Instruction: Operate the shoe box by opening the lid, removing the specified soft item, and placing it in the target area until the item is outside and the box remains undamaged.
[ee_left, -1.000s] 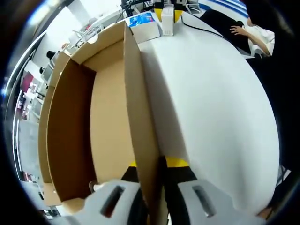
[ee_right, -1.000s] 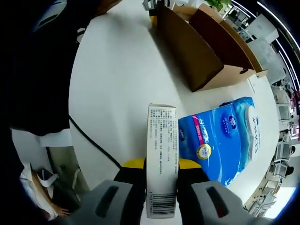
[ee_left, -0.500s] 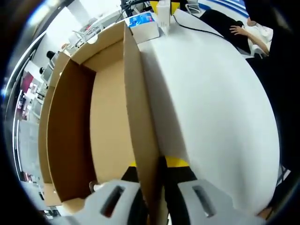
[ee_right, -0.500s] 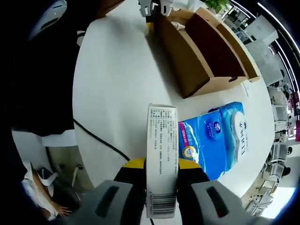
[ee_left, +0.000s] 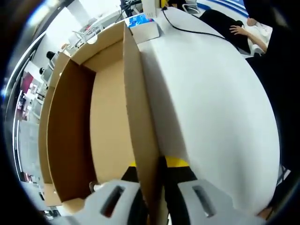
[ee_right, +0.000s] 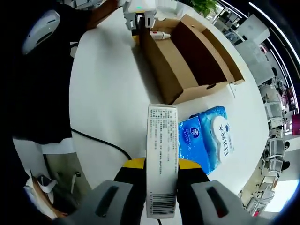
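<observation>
— On the white round table [ee_right: 101, 89], where does the open brown cardboard shoe box [ee_right: 185, 61] sit, and who grips it?

— It lies lidless near the far edge. The left tool [ee_left: 154, 194] pinches its upright side wall between nearly closed jaws, one inside the box, one outside.

— And the right tool [ee_right: 161, 197]?

— It is clamped on a narrow white printed carton with a barcode [ee_right: 161, 157], held above the table. The blue soft tissue pack [ee_right: 206, 138] lies on the table just beside the box's near end, outside it.

— Anything else?

— A black cable [ee_right: 101, 140] crosses the table.
</observation>
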